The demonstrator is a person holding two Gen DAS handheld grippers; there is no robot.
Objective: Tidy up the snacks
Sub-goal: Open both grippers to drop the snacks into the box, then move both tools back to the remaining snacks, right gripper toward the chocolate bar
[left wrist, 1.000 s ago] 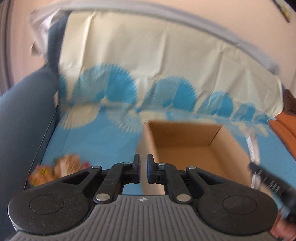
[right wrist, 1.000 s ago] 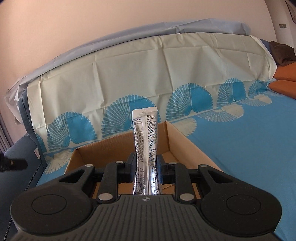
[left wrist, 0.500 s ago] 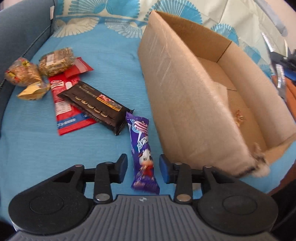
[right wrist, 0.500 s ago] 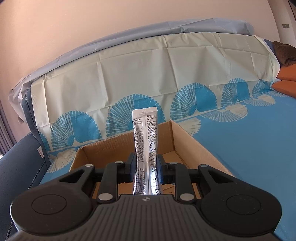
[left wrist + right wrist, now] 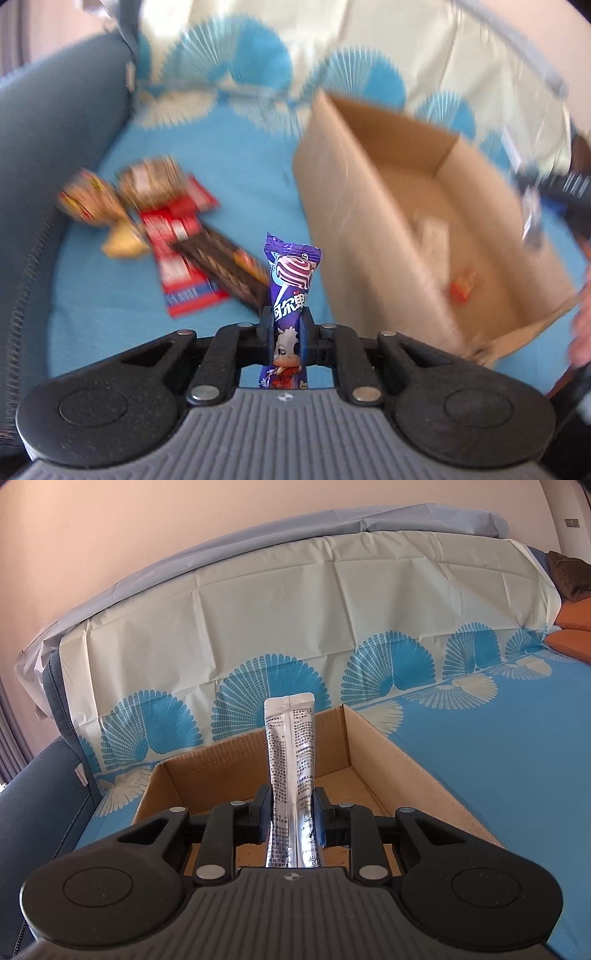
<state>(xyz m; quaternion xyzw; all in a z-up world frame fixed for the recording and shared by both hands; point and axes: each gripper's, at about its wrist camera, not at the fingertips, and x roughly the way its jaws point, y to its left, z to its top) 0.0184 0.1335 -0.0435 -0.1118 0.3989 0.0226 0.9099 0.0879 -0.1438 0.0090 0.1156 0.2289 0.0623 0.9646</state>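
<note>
Pinching a purple candy point(image 5: 291, 291), left gripper point(image 5: 287, 326) beside the cardboard box point(image 5: 354, 206), right gripper point(image 5: 292, 812) clamping a silver sachet point(image 5: 291, 753) over it

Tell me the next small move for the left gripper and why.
Probably carry it right, over the cardboard box, then open. The left gripper has its jaws shut on the purple candy, lifted off the blue cloth, and the open box sits just beside it.

Both tongs point(image 5: 287, 332) point(image 5: 291, 812) clamped, loaded
</note>
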